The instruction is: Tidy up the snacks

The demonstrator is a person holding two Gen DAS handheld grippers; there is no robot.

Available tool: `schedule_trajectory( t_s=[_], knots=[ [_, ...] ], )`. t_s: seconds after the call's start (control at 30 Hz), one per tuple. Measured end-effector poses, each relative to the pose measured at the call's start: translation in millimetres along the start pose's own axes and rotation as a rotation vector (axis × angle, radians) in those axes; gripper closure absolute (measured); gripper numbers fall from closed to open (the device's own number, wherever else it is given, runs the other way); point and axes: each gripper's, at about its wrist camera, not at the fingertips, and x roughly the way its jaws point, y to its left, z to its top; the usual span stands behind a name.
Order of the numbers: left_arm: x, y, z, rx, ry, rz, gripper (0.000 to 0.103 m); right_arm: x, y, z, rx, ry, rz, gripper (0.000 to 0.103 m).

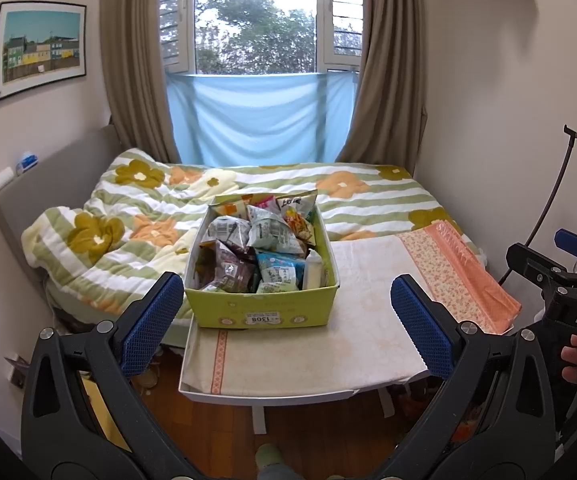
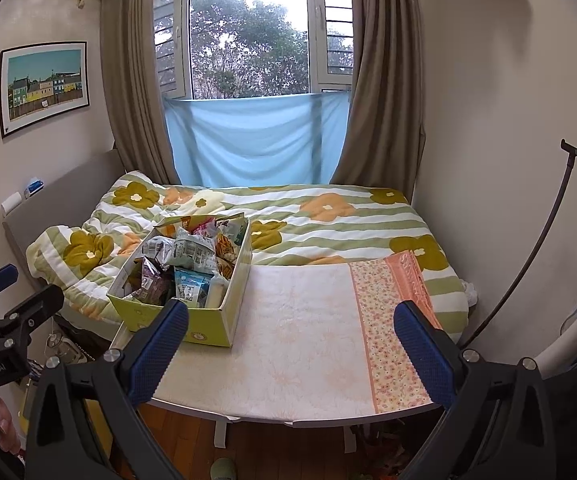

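A green cardboard box (image 1: 262, 306) full of several snack packets (image 1: 262, 246) stands on the left part of a small cloth-covered table (image 1: 352, 344). It also shows in the right wrist view (image 2: 208, 326) with the snack packets (image 2: 188, 260) inside. My left gripper (image 1: 286, 320) is open and empty, held back from the table's front edge, in line with the box. My right gripper (image 2: 292, 350) is open and empty, held over the table's near edge, to the right of the box. The right gripper also shows at the right edge of the left wrist view (image 1: 560, 276).
A bed with a flowered quilt (image 1: 136, 216) lies behind the table, under a curtained window (image 1: 256, 40). An orange floral cloth strip (image 2: 392, 332) covers the table's right side. A black stand (image 2: 528, 264) leans by the right wall. Wood floor (image 1: 320, 432) lies under the table.
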Motion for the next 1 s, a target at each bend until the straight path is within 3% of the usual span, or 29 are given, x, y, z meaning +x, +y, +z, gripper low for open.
schedule_trajectory(
  t_s=[1.0],
  knots=[
    [4.6, -5.7, 0.3, -0.026, -0.013, 0.004, 0.000, -1.8, -2.4, 2.4, 0.003, 0.000, -0.019, 0.001]
  ],
)
